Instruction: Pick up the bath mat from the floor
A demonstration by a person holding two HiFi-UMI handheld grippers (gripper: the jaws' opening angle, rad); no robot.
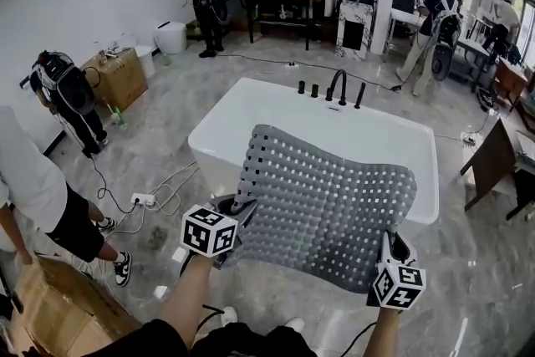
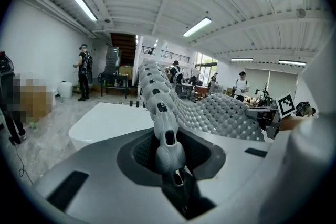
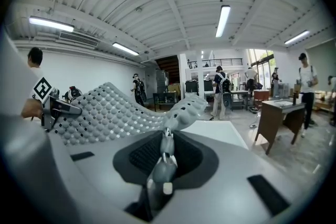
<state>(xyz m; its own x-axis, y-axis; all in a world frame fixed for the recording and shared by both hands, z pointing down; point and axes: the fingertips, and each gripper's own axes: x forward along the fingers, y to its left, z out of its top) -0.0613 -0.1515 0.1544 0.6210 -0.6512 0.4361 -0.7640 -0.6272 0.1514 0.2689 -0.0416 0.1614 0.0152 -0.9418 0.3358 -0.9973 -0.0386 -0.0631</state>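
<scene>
holding bath mat (image 1: 326, 205) aloft, left gripper (image 1: 224, 223) and right gripper (image 1: 391, 263) clamped.

There is one bath mat (image 1: 326, 205) and one bathtub (image 1: 251, 100). Grippers number two: the left gripper (image 1: 241, 209) and the right gripper (image 1: 389, 245), each with two jaws.

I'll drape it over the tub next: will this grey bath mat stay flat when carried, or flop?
Probably floppy: the bath mat sags and ripples between the left tongs and right tongs, each pinching an edge. Likely light, since two small pinches hold it up. Its bumpy, perforated surface should resist slipping.
</scene>
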